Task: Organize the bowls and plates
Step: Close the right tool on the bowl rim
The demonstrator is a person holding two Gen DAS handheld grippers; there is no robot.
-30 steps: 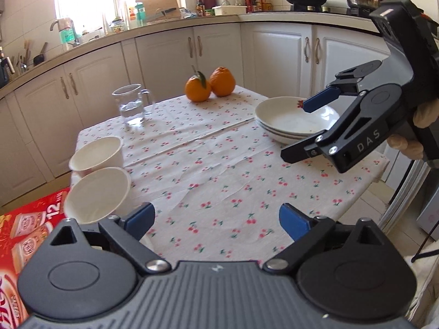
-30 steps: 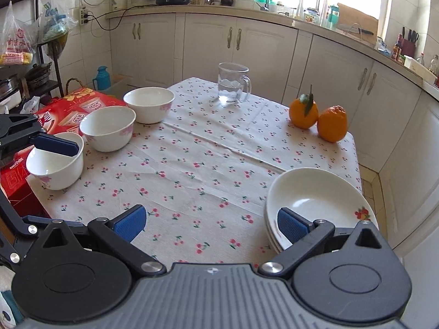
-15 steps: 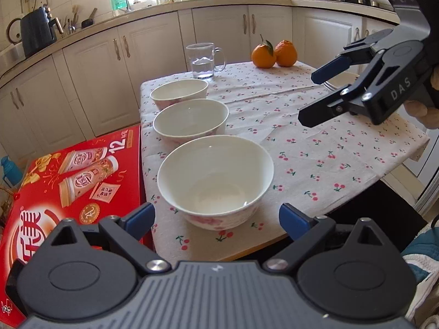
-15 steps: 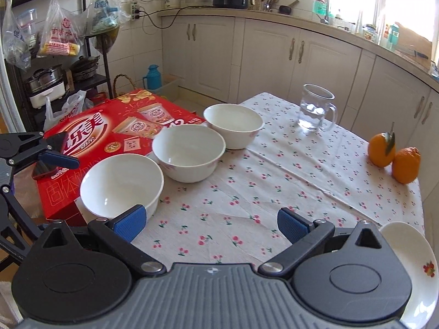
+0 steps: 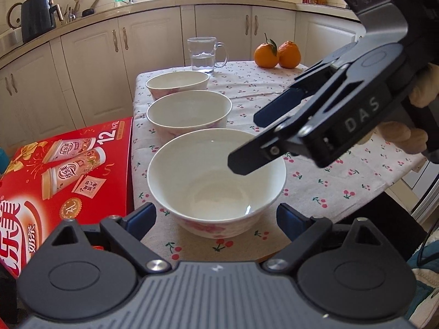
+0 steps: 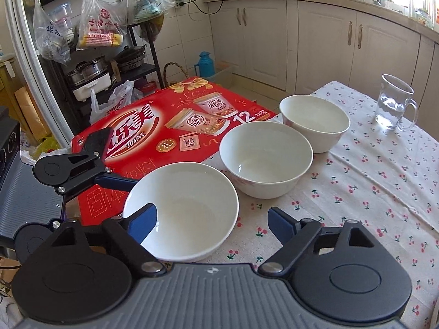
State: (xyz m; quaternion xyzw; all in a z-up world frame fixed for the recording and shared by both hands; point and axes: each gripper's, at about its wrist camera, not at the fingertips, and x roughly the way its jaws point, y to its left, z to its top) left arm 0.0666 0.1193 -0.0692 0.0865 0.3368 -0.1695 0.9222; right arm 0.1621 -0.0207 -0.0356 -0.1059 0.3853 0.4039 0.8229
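Both grippers have swung away from the plate stack since a second ago and now face the row of three white bowls on the left edge of the table (image 5: 315, 192).

Nearest to me, my left gripper (image 5: 216, 216) has its jaws apart, one blue pad on each side of the nearest bowl (image 5: 216, 181), not yet touching it as far as I can judge. My right gripper (image 6: 211, 223) is also spread wide, with its left finger (image 6: 142, 222) inside the same bowl's rim (image 6: 181, 211) and the other outside it. So both claws crowd one bowl, which sits close to the table's near corner with the red milk-tea carton (image 5: 63, 175) just beside and below it.

That is my main worry: if either gripper nudges this bowl sideways before a firm pinch, it could slide on the cherry-print tablecloth (image 6: 370, 181) and tip off the edge onto the carton or floor. Two grippers closing together could also knock fingers against each other, or chip the thin rim.

Further off, the middle bowl (image 5: 189, 113) stands just beside the nearest one, so a careless lift could clip it. The far bowl (image 5: 177, 83) follows, then the glass mug of water (image 5: 204, 54) and two oranges (image 5: 277, 53), well apart from my work. The plates are out of view now.
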